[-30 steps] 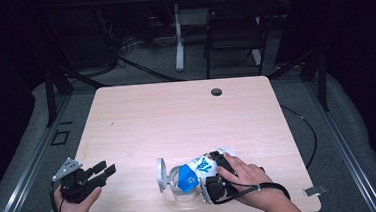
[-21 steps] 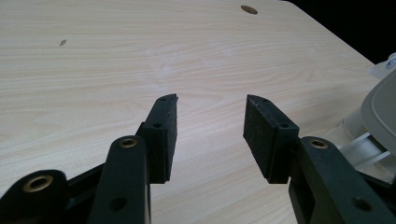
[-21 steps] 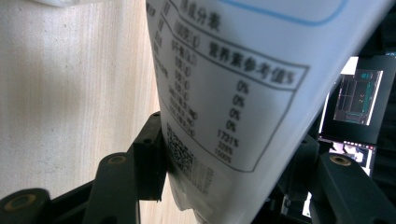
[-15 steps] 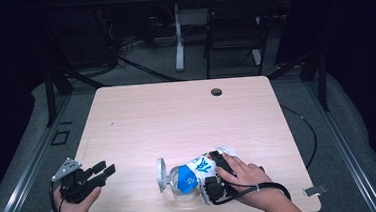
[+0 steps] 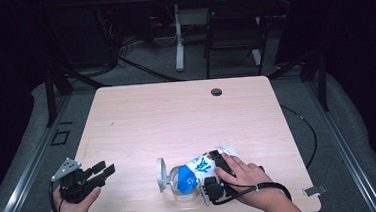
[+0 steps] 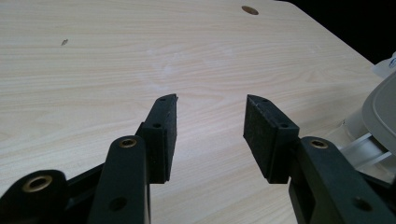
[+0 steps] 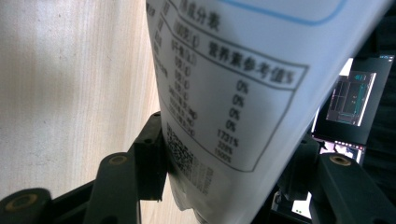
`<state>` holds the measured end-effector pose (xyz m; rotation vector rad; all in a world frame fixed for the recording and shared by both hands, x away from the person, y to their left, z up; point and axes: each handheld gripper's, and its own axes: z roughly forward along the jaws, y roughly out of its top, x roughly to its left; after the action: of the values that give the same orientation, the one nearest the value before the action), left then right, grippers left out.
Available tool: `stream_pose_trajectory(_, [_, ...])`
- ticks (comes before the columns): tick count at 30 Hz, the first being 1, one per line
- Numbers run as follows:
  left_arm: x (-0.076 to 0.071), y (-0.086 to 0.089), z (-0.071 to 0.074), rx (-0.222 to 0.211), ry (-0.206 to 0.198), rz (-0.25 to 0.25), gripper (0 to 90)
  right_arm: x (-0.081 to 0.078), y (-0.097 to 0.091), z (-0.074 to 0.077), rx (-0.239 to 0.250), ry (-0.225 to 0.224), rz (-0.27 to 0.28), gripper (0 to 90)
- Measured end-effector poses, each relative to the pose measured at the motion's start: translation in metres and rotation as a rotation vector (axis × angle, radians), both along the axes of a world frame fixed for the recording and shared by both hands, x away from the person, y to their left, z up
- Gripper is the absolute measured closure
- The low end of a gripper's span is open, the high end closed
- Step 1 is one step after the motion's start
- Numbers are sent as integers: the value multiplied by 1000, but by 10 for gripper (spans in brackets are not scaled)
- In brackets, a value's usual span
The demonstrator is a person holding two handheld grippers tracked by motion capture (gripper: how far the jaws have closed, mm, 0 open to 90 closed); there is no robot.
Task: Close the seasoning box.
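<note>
Wooden table [image 5: 176,117] seen beneath both tongs, white-and-blue printed pouch [image 5: 198,168] clamped between the jaws of the right gripper [image 5: 216,176], clear holder with grey disc [image 5: 162,175] just beyond it, left gripper [image 5: 100,173] held apart, jaws wide and empty.

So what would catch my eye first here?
Probably the blue-and-white printed bag near the front edge of the wooden table, clamped in the right hand-held gripper and tipped toward a clear container. At the front left corner, the left hand-held gripper rests open, holding nothing.
</note>
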<state>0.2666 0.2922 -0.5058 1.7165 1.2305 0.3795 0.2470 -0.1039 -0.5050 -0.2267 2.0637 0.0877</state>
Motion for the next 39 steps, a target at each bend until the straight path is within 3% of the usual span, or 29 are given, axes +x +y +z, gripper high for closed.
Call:
stream_pose_trajectory(5, [0,0,0,-3,-2,2,550,-1,1,2,-34,-16,-12,454])
stream_pose_trajectory(17, [0,0,-1,-2,-3,5,550,-1,1,1,-42,-26,0,455])
stream_pose_trajectory(19, [0,0,-1,-2,-2,5,550,-3,2,2,-68,-41,-3,456])
stream_pose_trajectory(31, [0,1,-1,-2,-2,8,550,-4,3,1,-69,-48,15,458])
stream_pose_trajectory(36, [0,1,-1,-3,-2,11,550,-5,4,2,-93,-56,5,458])
stream_pose_trajectory(38, [0,1,-1,-3,-2,11,550,-4,3,1,-69,-48,17,458])
stream_pose_trajectory(39, [0,1,-1,-3,-3,11,550,-5,4,3,-101,-61,6,458])
